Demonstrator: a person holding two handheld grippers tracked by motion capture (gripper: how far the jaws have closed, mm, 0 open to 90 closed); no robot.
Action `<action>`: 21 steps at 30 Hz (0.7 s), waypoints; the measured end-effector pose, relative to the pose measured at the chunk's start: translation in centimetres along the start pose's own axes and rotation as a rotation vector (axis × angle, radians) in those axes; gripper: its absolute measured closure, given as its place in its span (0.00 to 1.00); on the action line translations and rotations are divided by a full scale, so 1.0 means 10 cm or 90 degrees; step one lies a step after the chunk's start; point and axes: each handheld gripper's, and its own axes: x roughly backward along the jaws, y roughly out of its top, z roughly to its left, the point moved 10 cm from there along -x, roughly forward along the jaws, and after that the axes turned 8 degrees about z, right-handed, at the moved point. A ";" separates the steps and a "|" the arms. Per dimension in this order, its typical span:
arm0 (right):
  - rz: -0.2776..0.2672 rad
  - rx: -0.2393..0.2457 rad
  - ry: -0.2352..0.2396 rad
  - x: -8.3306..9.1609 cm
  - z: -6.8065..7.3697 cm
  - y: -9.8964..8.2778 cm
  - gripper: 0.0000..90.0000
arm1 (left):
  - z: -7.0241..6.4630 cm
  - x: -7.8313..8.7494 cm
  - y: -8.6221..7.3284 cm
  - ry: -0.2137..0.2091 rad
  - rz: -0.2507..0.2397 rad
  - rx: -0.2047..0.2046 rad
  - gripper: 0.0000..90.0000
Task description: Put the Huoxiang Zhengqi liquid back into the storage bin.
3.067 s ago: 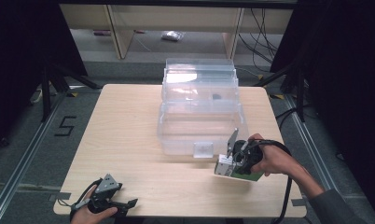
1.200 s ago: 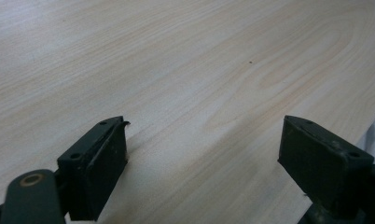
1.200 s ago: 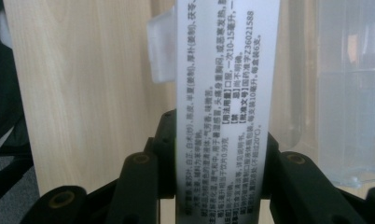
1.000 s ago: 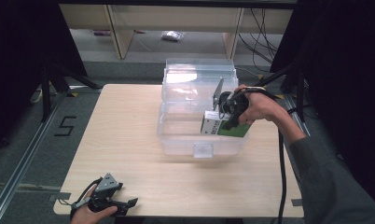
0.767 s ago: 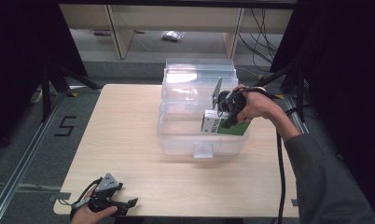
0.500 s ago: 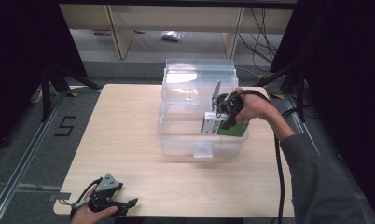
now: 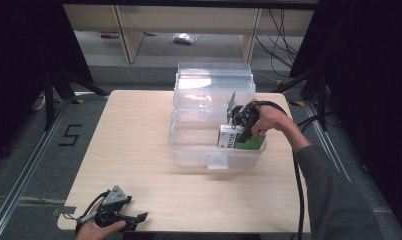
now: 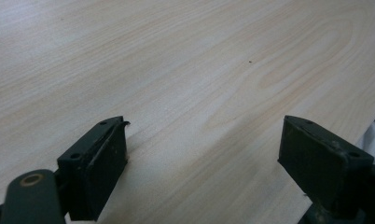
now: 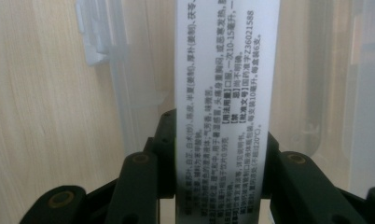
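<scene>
A white and green carton [image 7: 240, 138] printed with small text sits low inside the clear plastic bin [image 7: 189, 146], at its right end. My right gripper [image 7: 243, 131] is shut on the carton, reaching down into the bin from the right. In the right gripper view the carton's white printed face [image 9: 225, 93] stands upright between the two black jaws, with the bin's clear wall [image 9: 111, 74] behind it. My left gripper [image 7: 120, 218] rests open near the table's front left corner; its view looks across bare wood [image 8: 185, 84] with nothing between the jaws.
The bin's clear lid [image 7: 214, 82] stands open at the back of the table [image 7: 134, 130]. A cable [image 7: 298, 190] trails from the right gripper along the person's sleeve. Shelving [image 7: 189, 25] and floor rails lie beyond the table.
My right gripper carried the carton from the table's front right up over the bin and has lowered it inside. The left gripper has stayed still.
</scene>
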 end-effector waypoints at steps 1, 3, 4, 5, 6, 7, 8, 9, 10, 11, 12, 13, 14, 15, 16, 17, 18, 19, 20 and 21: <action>0.000 0.009 -0.004 -0.04 -0.02 0.00 0.72 | 0.00 0.00 0.00 -0.003 0.000 -0.001 0.16; 0.002 0.002 -0.007 -0.05 -0.02 -0.01 0.72 | 0.00 0.00 0.00 0.000 0.001 -0.002 0.16; -0.001 0.012 0.003 -0.07 -0.01 0.00 0.72 | 0.00 0.00 0.00 0.000 0.001 -0.001 0.16; 0.000 0.011 0.003 -0.09 -0.01 -0.01 0.72 | 0.00 0.00 0.00 0.000 0.001 -0.001 0.16; -0.009 0.002 0.016 -0.11 0.02 0.01 0.72 | 0.00 0.00 0.00 0.001 0.002 -0.003 0.16; -0.006 0.002 0.014 -0.13 0.01 0.00 0.72 | 0.00 0.00 0.00 -0.002 0.001 -0.003 0.16; 0.003 0.017 0.013 -0.18 -0.01 -0.02 0.72 | 0.00 0.00 0.00 0.000 0.004 -0.004 0.16; 0.003 0.017 0.013 -0.18 -0.01 -0.02 0.72 | 0.00 0.00 0.00 0.001 0.002 -0.002 0.16; 0.000 0.008 0.021 -0.20 0.01 -0.01 0.71 | 0.00 0.00 0.00 0.000 0.001 0.001 0.16; 0.011 -0.001 0.023 -0.22 0.01 -0.03 0.71 | 0.00 0.00 0.00 0.000 0.000 0.001 0.17; 0.014 0.016 0.013 -0.23 -0.03 -0.03 0.71 | 0.00 0.00 0.00 -0.002 0.002 -0.001 0.17; 0.004 0.021 0.014 -0.25 -0.03 -0.02 0.71 | 0.00 0.00 0.00 0.001 0.001 -0.003 0.16; 0.006 0.019 0.015 -0.26 -0.03 -0.02 0.71 | 0.00 0.00 0.00 0.000 0.001 -0.002 0.16; 0.009 0.015 0.020 -0.27 -0.01 -0.02 0.71 | 0.00 0.00 0.00 0.000 0.001 0.000 0.16; 0.011 0.013 0.017 -0.29 -0.02 -0.02 0.71 | 0.00 0.00 0.00 0.000 0.002 -0.002 0.16; 0.011 0.017 0.020 -0.33 -0.01 -0.02 0.71 | 0.00 0.00 0.00 0.000 0.002 -0.003 0.16; 0.011 0.017 0.020 -0.33 -0.01 -0.02 0.71 | 0.00 0.00 0.00 0.001 0.001 -0.003 0.16; 0.018 0.016 0.027 -0.34 0.00 -0.03 0.71 | 0.00 0.00 0.00 0.000 0.002 -0.003 0.17; 0.019 0.021 0.030 -0.37 0.00 -0.03 0.71 | 0.00 0.00 0.00 0.000 0.002 -0.001 0.16; 0.019 0.021 0.030 -0.37 0.00 -0.03 0.71 | 0.00 0.00 0.00 0.000 0.002 -0.001 0.16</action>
